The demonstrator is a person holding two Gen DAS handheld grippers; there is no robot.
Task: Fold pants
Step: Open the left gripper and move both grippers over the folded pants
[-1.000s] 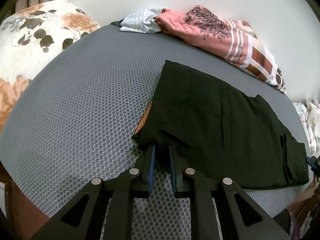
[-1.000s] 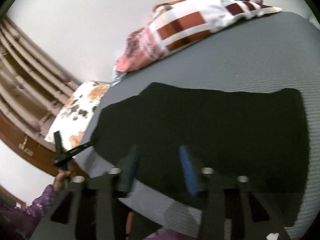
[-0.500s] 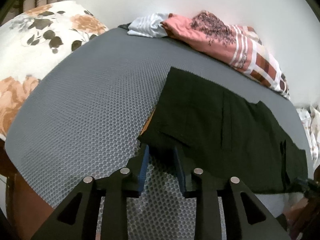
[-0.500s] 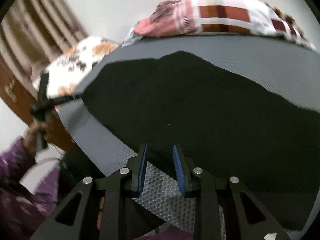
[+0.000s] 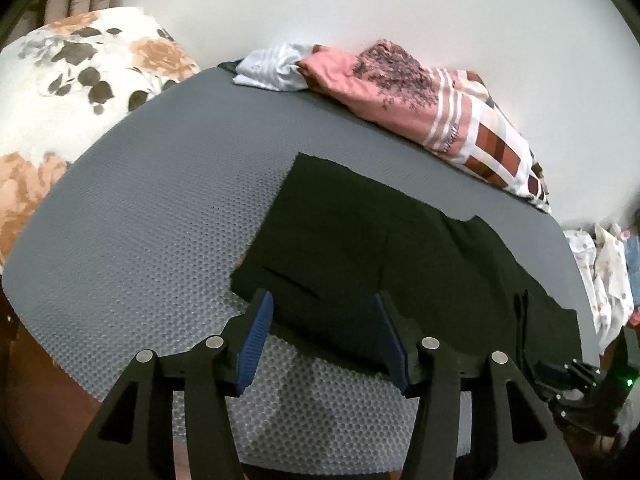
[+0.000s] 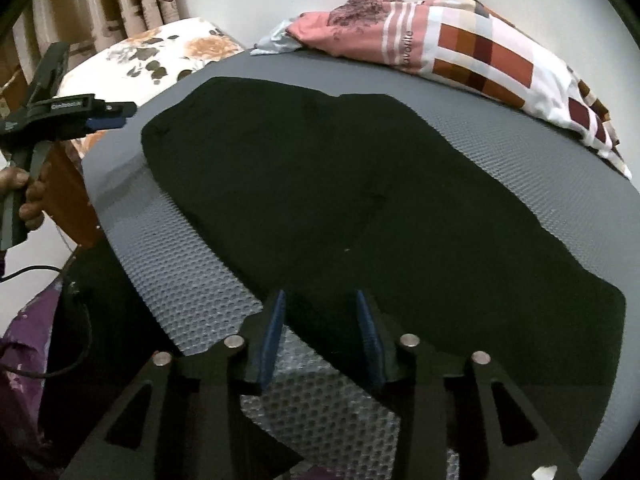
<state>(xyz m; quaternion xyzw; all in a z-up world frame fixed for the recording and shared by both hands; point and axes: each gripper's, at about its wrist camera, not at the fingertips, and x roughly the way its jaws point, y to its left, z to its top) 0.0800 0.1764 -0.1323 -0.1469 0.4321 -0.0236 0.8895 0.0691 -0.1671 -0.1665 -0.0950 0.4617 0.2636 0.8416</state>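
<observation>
Pants [image 5: 360, 248] lie flat mid-frame on the grey mat [image 5: 152, 208]. Left gripper [image 5: 324, 320], jaws just opening, stands wide over their near edge; right gripper [image 6: 320, 312], also opening, grips nothing.

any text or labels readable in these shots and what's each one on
"avorite", white script running along the striped band of the pink patterned pillow; its start is not clear, so it may be part of a longer word.
White lettering on the black body of the left gripper, seen in the right wrist view: too small and blurred to read.
Black pants and grey mat: no text visible.
</observation>
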